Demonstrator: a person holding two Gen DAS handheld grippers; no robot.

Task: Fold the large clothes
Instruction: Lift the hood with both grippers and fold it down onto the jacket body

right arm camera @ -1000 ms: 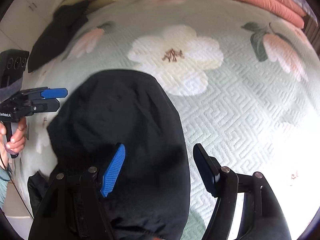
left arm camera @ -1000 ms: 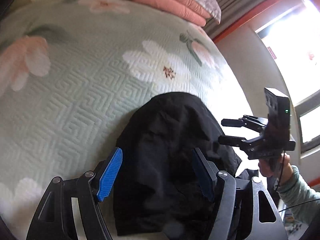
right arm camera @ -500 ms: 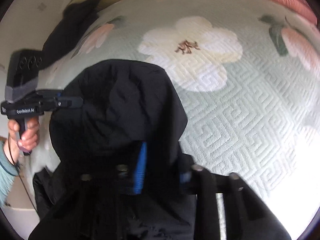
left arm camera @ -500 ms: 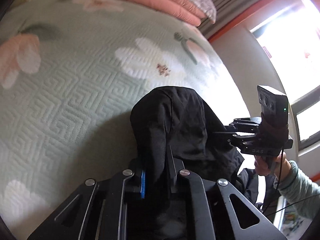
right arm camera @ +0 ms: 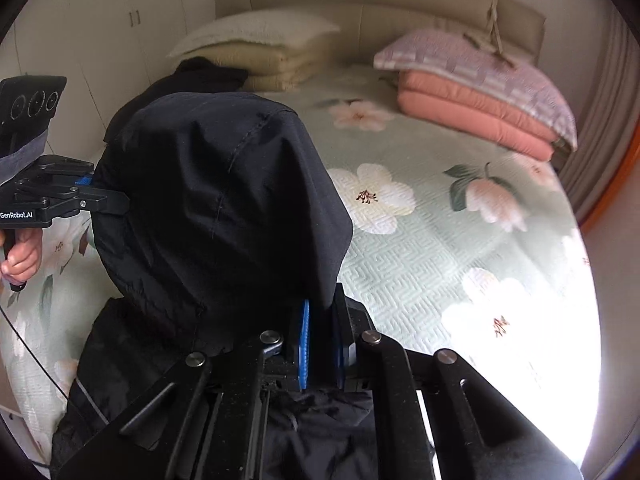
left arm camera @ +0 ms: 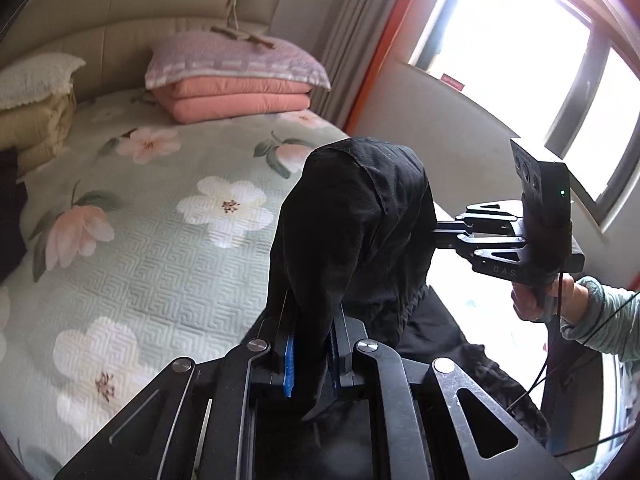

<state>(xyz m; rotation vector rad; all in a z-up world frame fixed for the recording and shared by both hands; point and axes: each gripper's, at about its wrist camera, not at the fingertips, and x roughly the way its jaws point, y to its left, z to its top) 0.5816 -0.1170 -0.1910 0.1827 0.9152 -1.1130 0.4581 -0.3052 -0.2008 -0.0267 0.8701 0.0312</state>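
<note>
A black hooded jacket (left arm camera: 360, 216) is held up above the green flowered bed (left arm camera: 160, 248), its hood bulging upward and the rest hanging down past the bed's edge. My left gripper (left arm camera: 310, 348) is shut on a fold of the jacket, with the cloth pinched between the blue pads. My right gripper (right arm camera: 320, 344) grips another fold of the jacket (right arm camera: 216, 200), and its jaws are closing tight on the cloth between them. Each gripper shows in the other's view, the right gripper (left arm camera: 444, 236) and the left gripper (right arm camera: 120, 200), with their tips buried in the fabric.
At the headboard lie a folded pink quilt with a purple pillow (left arm camera: 236, 96) and cream quilts under a white pillow (right arm camera: 256, 52). Another dark garment (right arm camera: 200, 76) lies beside the cream pile. A bright window (left arm camera: 520, 60) and a wall flank the bed's right side.
Both grippers closed on the black jacket as it lay on the bed and lifted it. The views now tilt up to the headboard and window.
</note>
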